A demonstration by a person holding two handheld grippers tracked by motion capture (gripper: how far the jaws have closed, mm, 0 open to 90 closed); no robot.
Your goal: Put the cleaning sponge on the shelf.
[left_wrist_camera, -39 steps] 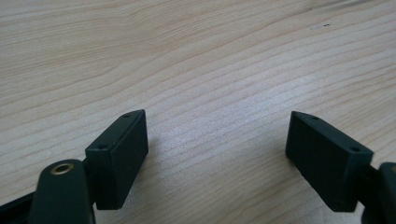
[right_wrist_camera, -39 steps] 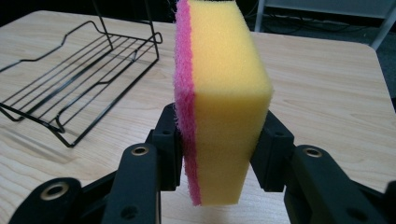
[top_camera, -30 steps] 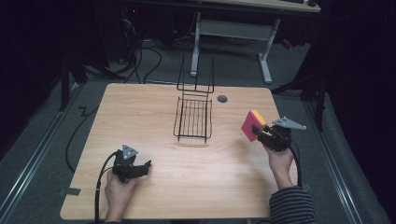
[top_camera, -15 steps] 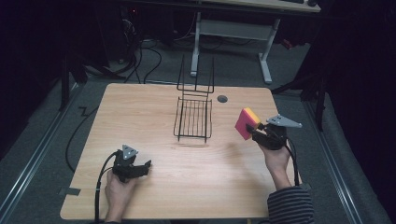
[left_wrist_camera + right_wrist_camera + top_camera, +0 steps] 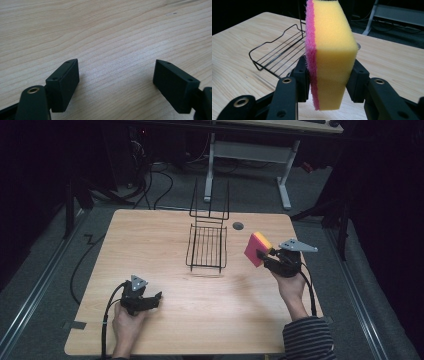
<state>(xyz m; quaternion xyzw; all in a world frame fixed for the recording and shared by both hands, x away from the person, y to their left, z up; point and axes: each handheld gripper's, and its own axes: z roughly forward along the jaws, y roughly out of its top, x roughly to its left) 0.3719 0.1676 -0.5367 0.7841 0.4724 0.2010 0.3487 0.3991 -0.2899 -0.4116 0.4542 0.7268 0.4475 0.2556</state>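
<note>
We've got the sponge (image 5: 257, 249) clamped in the right gripper (image 5: 264, 255), jaws squeezing its yellow foam on one side and pink scrub layer on the other; in the right gripper view the sponge (image 5: 329, 55) stands on edge, upright between the pads. It's held up off the table (image 5: 165, 235), just right of the wire basket (image 5: 207, 247), not touching it. So we judge this as the carry step: sponge picked, not yet placed.

Left gripper (image 5: 150, 299) rests low near the table's front-left w/ jaws spread wide and nothing between them; the left gripper view has bare wood grain between the two pads.

Next move, prob.: bring the sponge across over the basket's open tray, lower it past the thin front rim w/o snagging the wires, tilt it flat if needed, then let go. Basket's light, so a bump could shove it.
</note>
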